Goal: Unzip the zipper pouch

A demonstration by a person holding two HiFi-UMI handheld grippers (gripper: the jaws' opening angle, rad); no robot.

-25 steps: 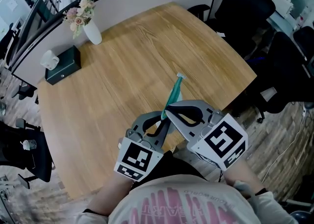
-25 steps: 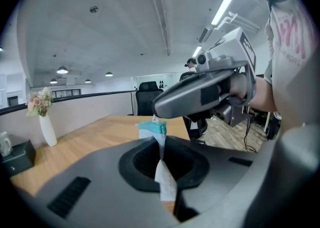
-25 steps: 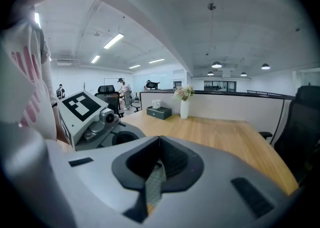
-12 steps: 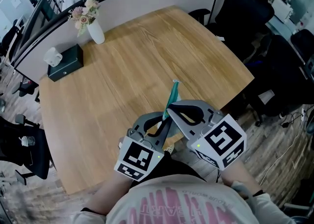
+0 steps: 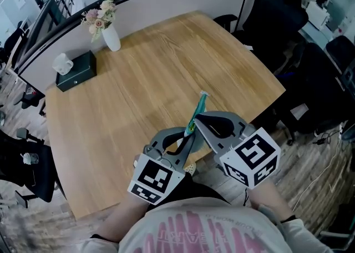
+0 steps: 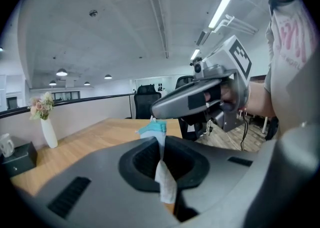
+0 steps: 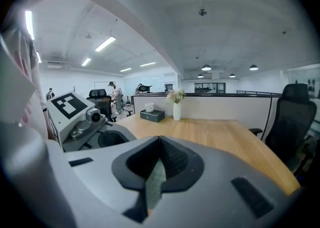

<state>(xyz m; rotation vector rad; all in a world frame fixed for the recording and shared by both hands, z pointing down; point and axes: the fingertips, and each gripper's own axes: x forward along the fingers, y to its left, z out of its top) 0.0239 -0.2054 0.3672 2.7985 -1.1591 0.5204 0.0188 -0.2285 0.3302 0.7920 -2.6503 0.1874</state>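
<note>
Figure: zipper pouch point(image 5: 197, 111) held up between two hand-held grippers, above the near edge of the table point(image 5: 144, 69).

Risk 1 – wrong hold: neither gripper view shows a zipper pull or teeth, only thin cloth. If both jaws have cloth and not the pull, drawing the grippers apart would probably stretch or twist the pouch and leave it zipped.

Risk 2 – slip: each grip takes in only a narrow edge of limp material. A sharp tug could draw the cloth out of one pair of jaws – the pouch would then swing from the other gripper or fall to the table.

Risk 3 – crowding: the two grippers stand almost tip to tip, so the jaws may knock together as the hold is changed.

Left gripper point(image 5: 187, 133): jaws closed, pinching a pale strip of the pouch; the teal end rises just past the tips in its own view.

Right gripper point(image 5: 195, 120): jaws closed as well, a thin greenish fold of the pouch caught between them.

Pouch position: edge-on and nearly upright, its lower part between the two sets of jaws, its teal end pointing away from the person. It appears clear of the tabletop.

Task state: judged not yet unzipped; no opening can be seen.
</note>
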